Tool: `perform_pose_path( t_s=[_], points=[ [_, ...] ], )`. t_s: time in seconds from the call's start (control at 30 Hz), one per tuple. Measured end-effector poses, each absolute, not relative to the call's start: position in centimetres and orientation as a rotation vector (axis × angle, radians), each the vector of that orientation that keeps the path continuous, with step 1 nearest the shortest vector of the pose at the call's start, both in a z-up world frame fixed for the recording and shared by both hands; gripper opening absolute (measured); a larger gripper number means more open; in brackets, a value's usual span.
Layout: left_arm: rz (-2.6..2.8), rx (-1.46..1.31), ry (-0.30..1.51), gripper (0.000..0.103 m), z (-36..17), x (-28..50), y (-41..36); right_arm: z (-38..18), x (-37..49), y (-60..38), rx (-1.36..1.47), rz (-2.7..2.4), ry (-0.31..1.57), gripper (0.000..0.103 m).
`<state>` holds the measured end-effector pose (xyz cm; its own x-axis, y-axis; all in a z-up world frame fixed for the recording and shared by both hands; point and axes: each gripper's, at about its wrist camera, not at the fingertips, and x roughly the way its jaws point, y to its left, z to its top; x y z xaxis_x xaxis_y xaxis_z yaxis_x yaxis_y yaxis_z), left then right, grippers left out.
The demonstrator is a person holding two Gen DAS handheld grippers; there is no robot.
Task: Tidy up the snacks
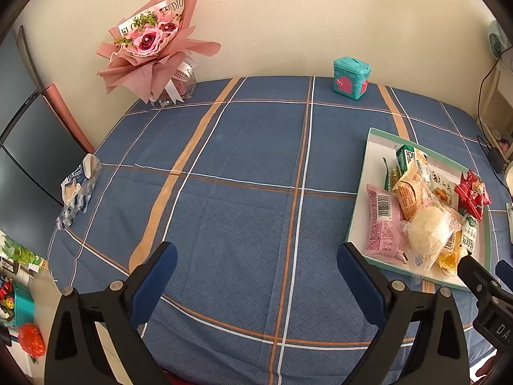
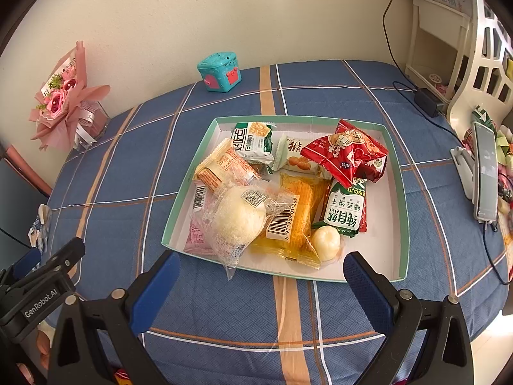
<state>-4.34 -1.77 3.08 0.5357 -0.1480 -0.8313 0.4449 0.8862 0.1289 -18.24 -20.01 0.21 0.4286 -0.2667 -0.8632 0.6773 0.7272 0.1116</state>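
**Camera setup: two wrist fisheyes over the table**

Left wrist view sat low over the near edge of the blue plaid tablecloth (image 1: 243, 166), facing the far wall. Its own spread fingers (image 1: 154, 276) framed the bottom; the snack tray (image 1: 359, 211) lay at 3 o'clock, partly cut off, fairly near.

Right wrist view faced the same wall from further right, looking down at the tray (image 2: 186, 199), which filled the centre, close ahead at 12 o'clock.

Shared: tray, teal box (image 1: 351, 77) (image 2: 219, 72), pink bouquet (image 1: 150, 48) (image 2: 64, 102). Each view caught the other gripper at its edge: right gripper (image 1: 490, 292) at 4 o'clock, left gripper (image 2: 41, 276) at 8 o'clock.
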Motion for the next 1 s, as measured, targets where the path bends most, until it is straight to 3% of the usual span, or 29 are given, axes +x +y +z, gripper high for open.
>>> perform_pose_path(
  t_s=[1.0],
  points=[
    [-0.342,0.338,0.961,0.1,2.88,-3.89,-1.2,-0.06,-18.13,-19.78,0.48,-0.613,0.974,0.103]
  ],
)
